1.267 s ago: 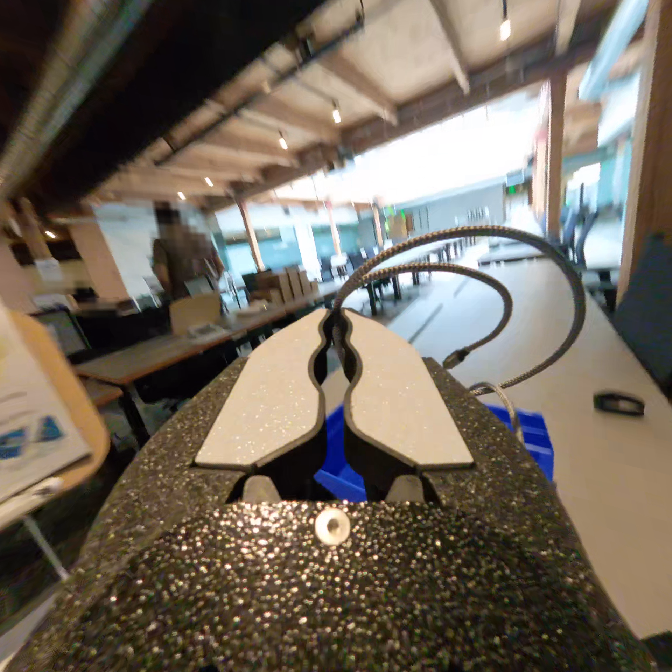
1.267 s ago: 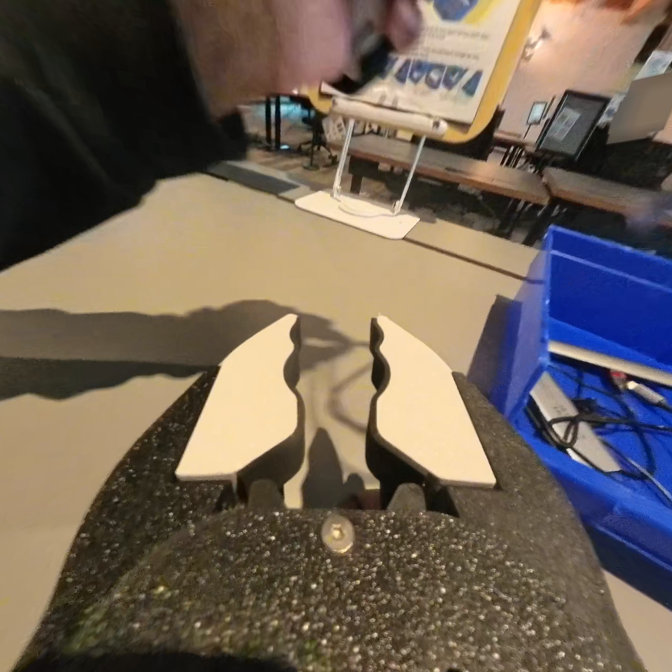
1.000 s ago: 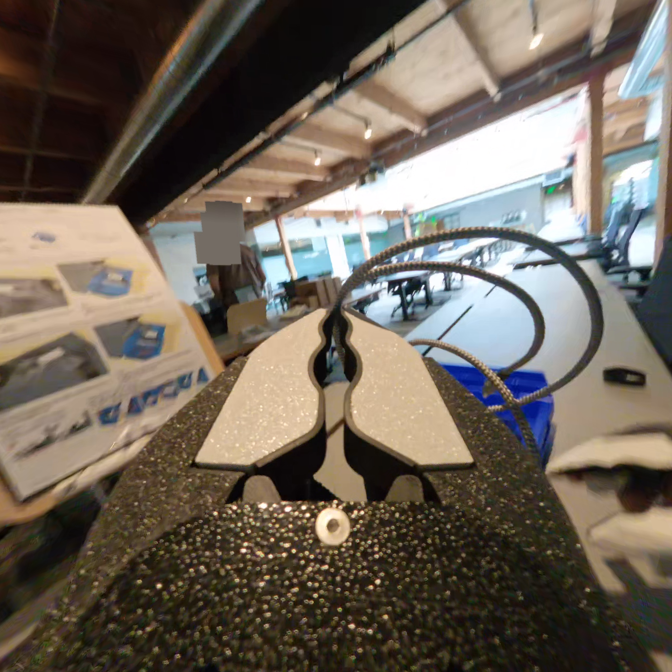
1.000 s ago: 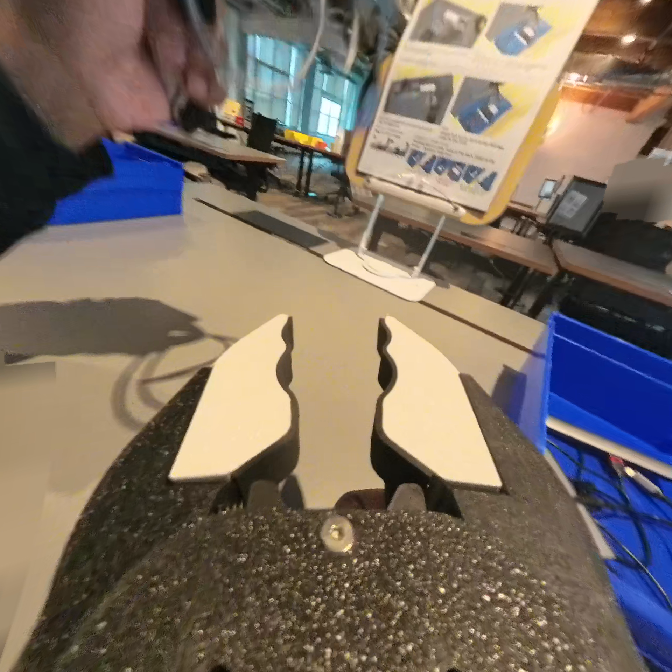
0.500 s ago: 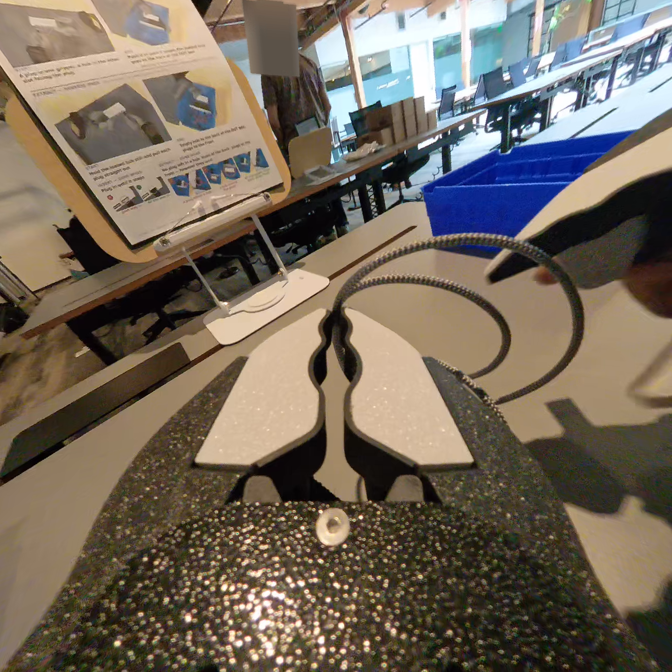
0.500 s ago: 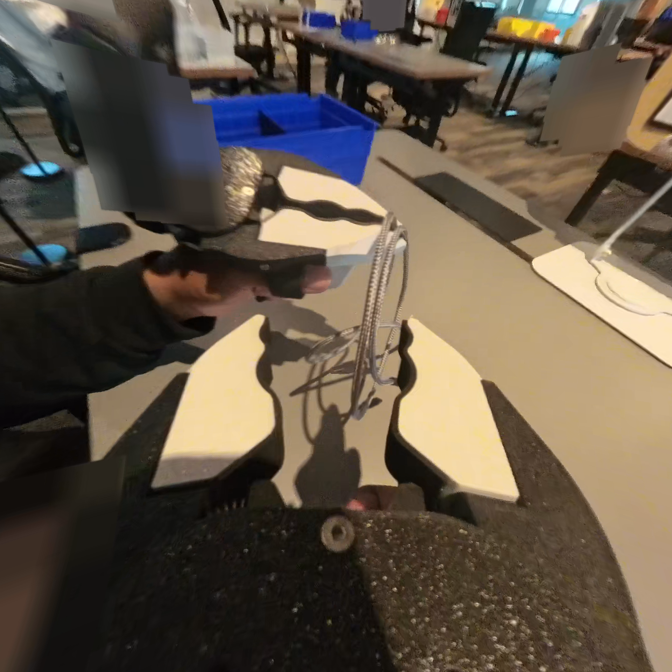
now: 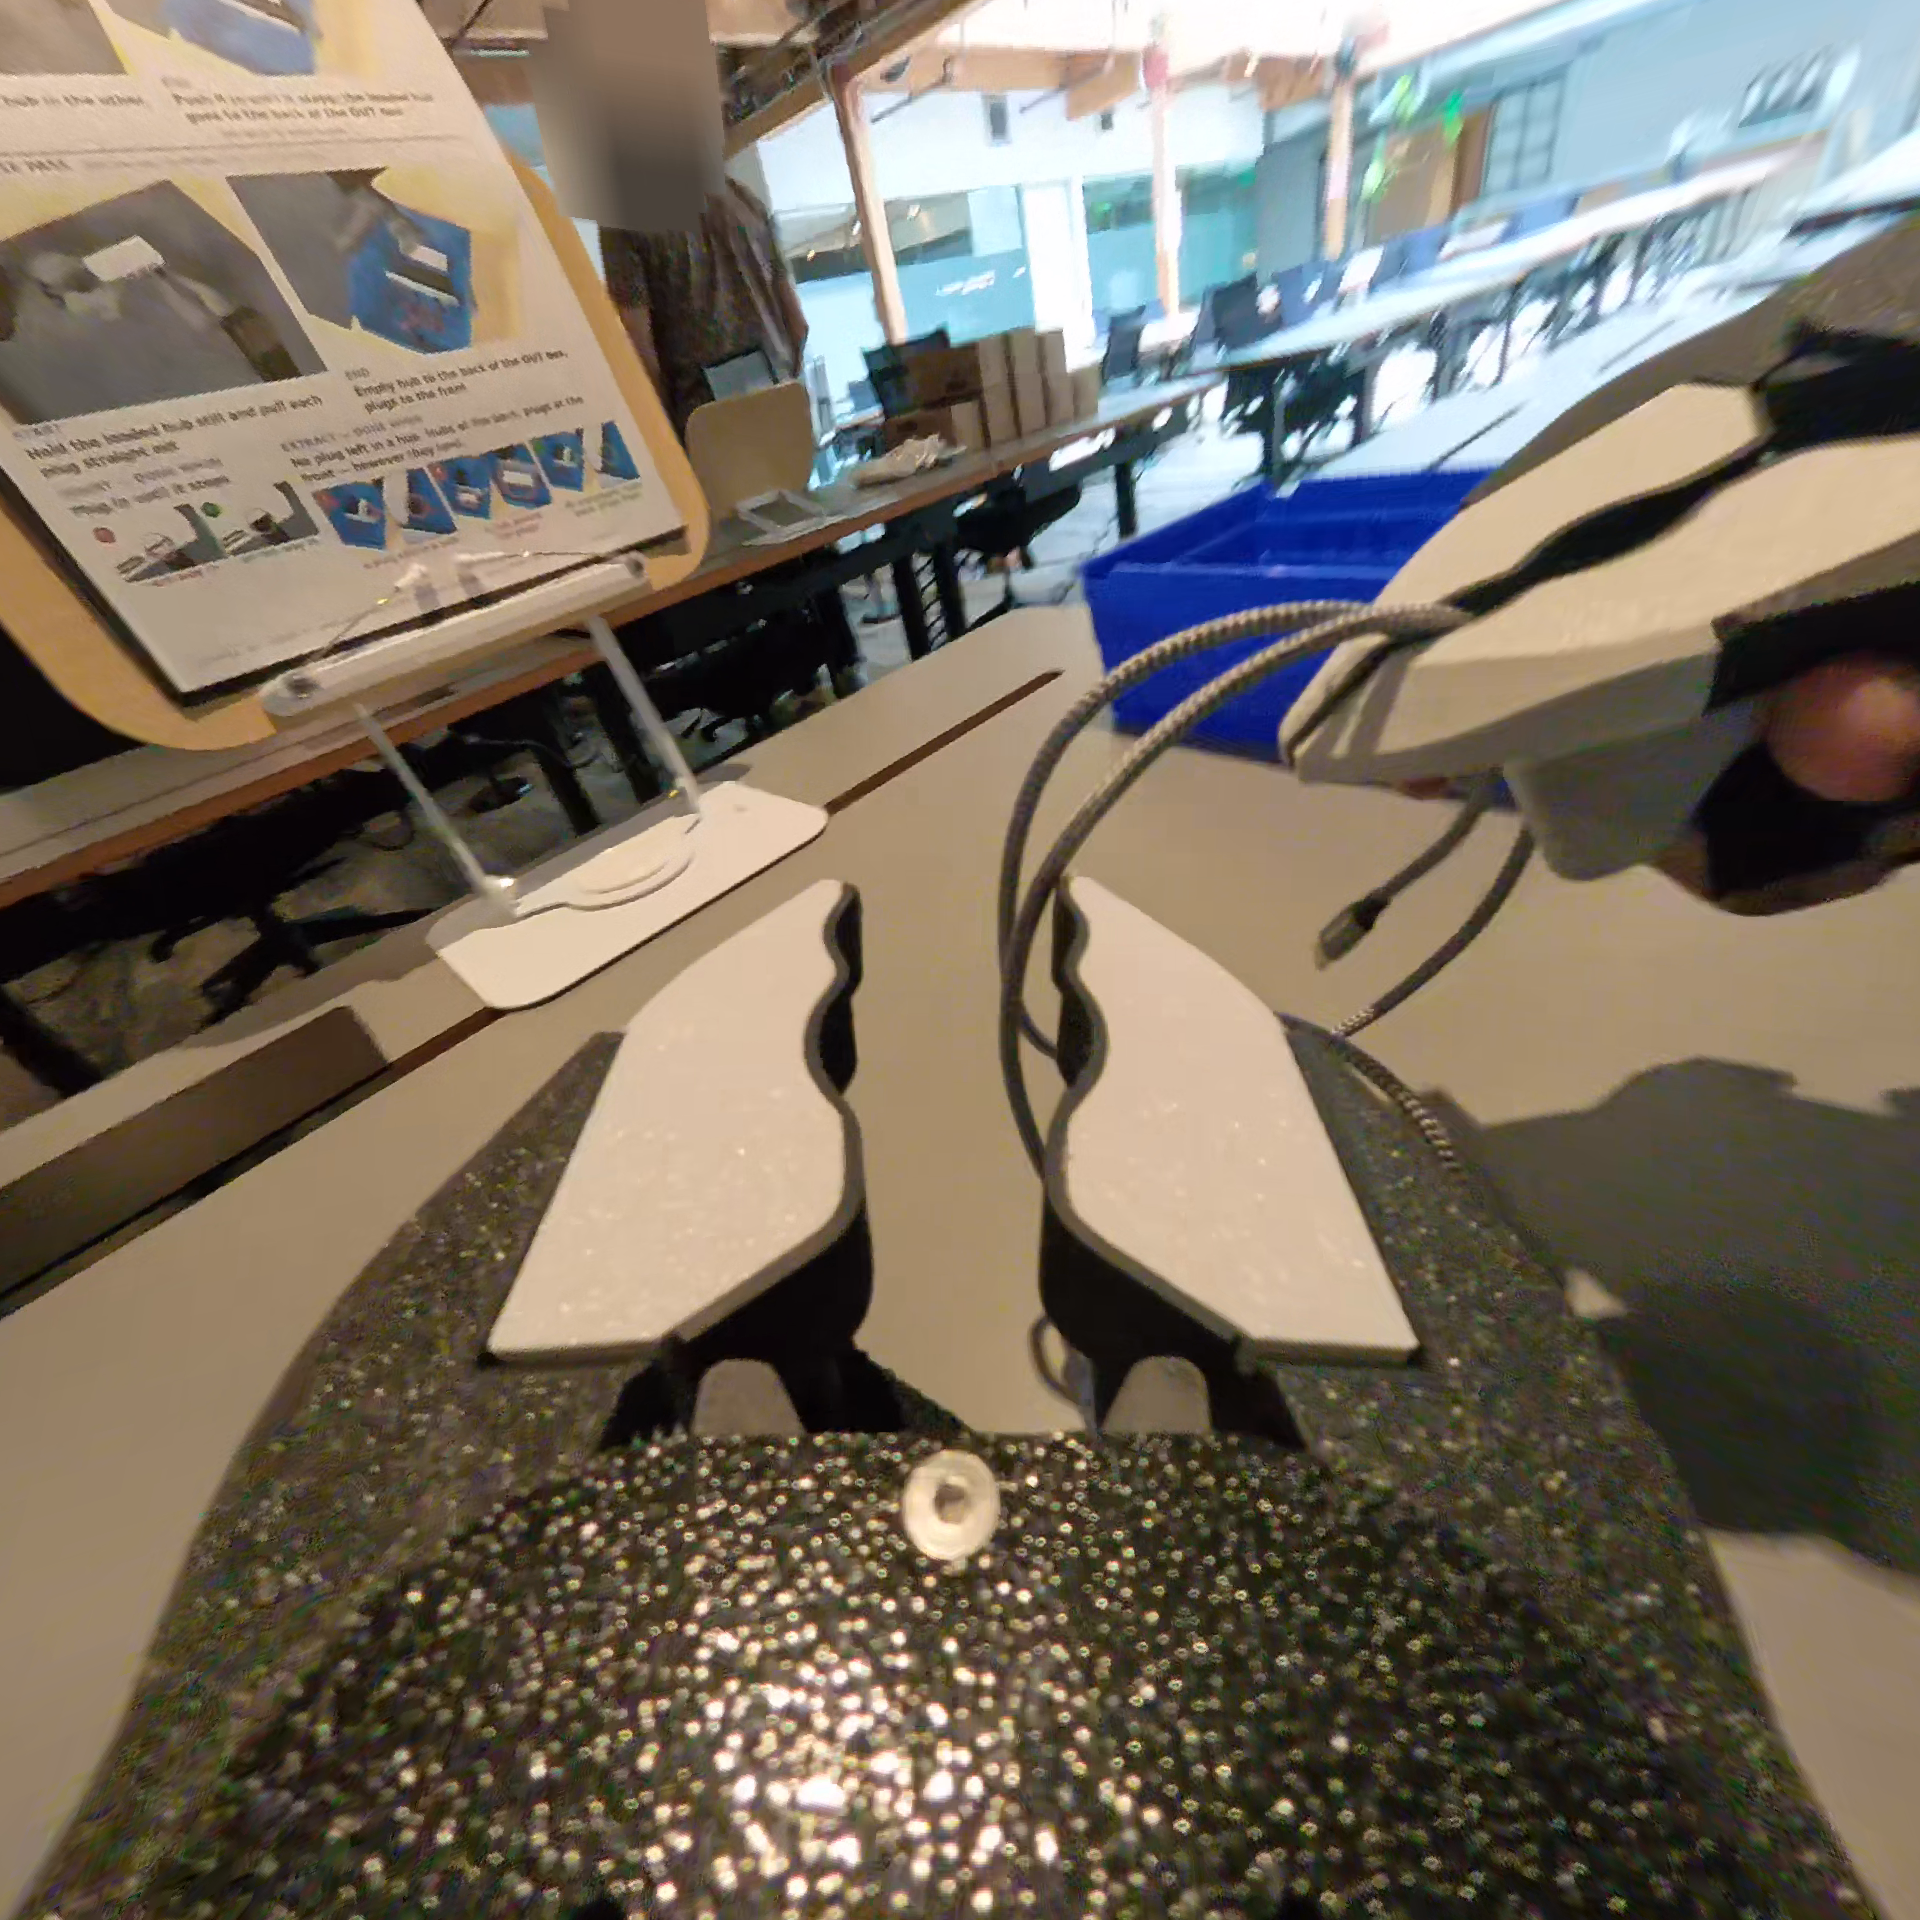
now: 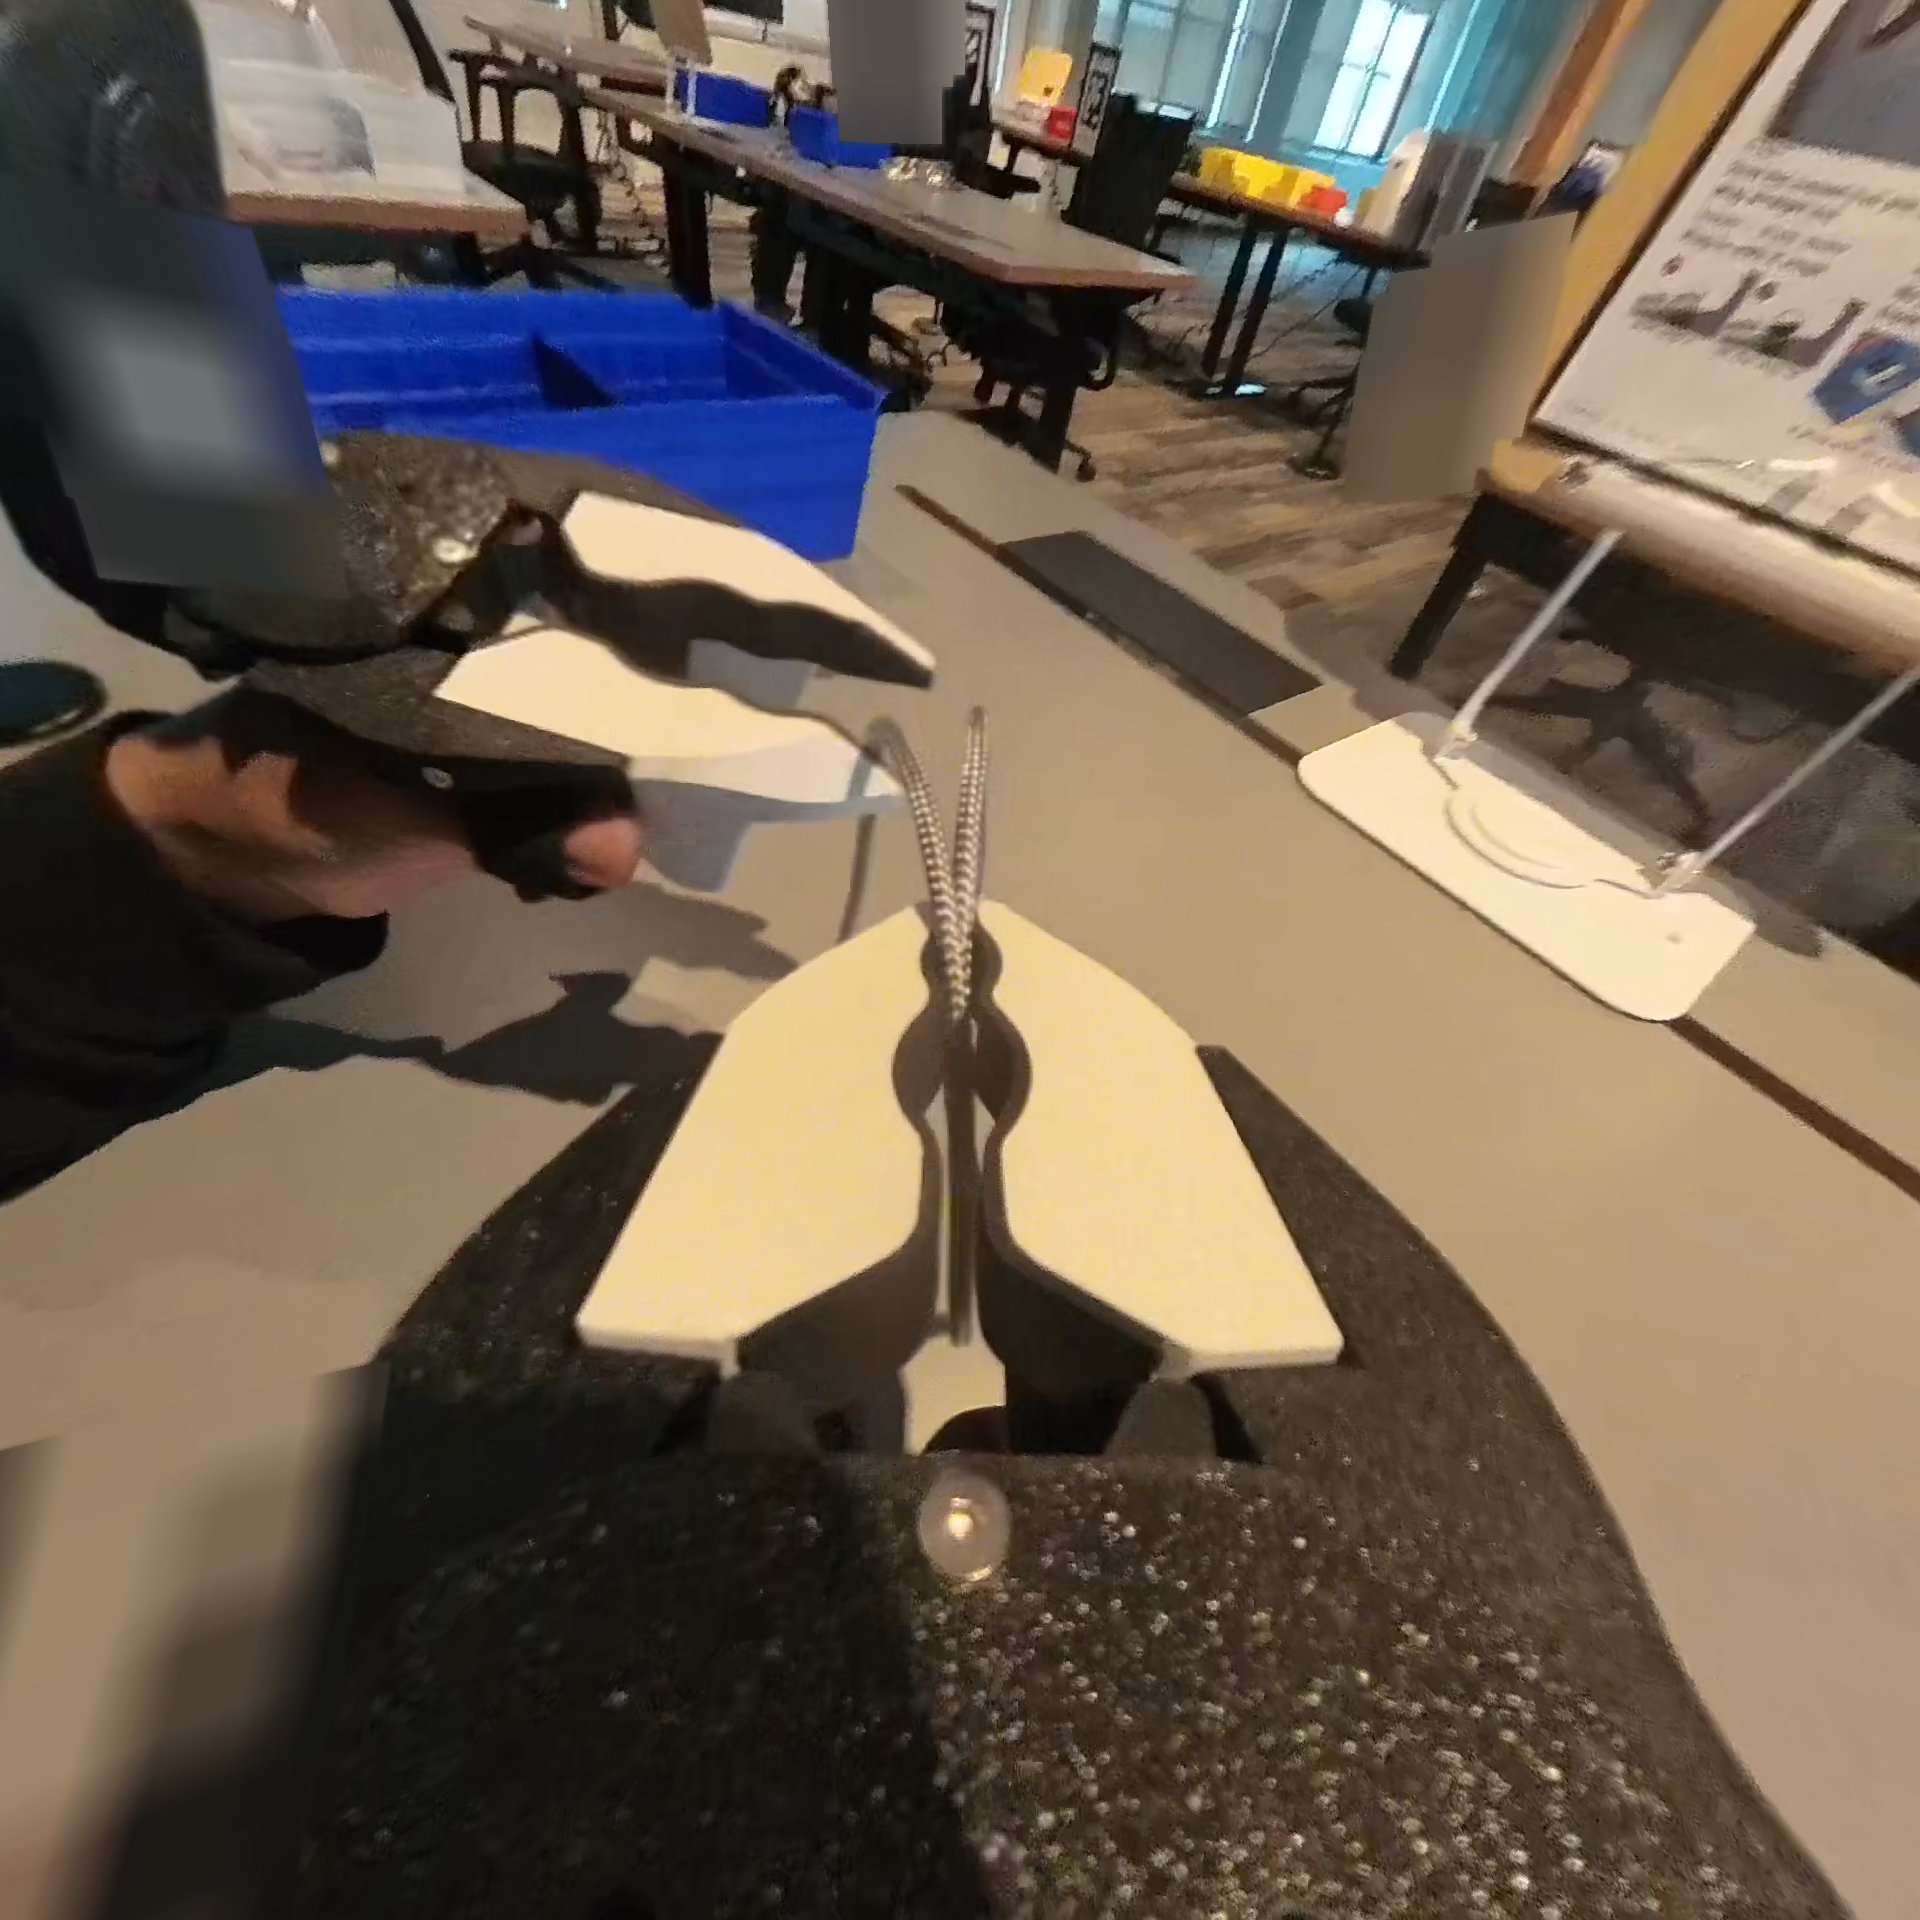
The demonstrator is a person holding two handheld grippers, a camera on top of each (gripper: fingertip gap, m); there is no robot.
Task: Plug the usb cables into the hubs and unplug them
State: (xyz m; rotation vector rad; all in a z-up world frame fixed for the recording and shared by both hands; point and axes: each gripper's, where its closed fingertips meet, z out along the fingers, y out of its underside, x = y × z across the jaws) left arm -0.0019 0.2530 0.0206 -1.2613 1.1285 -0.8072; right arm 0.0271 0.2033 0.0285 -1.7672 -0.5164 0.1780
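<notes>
The right gripper [image 8: 958, 935] is seen clamped on the braided grey cable [image 8: 956, 831], two strands of which are pinched between its cream pads near the tips and rise in a loop ahead of them. The left gripper [image 7: 961, 914] is held with its fingers apart above the grey table [image 7: 1039, 748]; the cable [image 7: 1039, 831] is seen passing through the gap beside the right-hand finger without being squeezed, and its connector end [image 7: 1349, 923] hangs free in the air below the right gripper [image 7: 1351, 707]. Beyond the grippers, a divided blue bin [image 8: 644, 384] is set on the table, and an instruction board [image 7: 312, 343] is propped on a white stand [image 7: 644, 894].
</notes>
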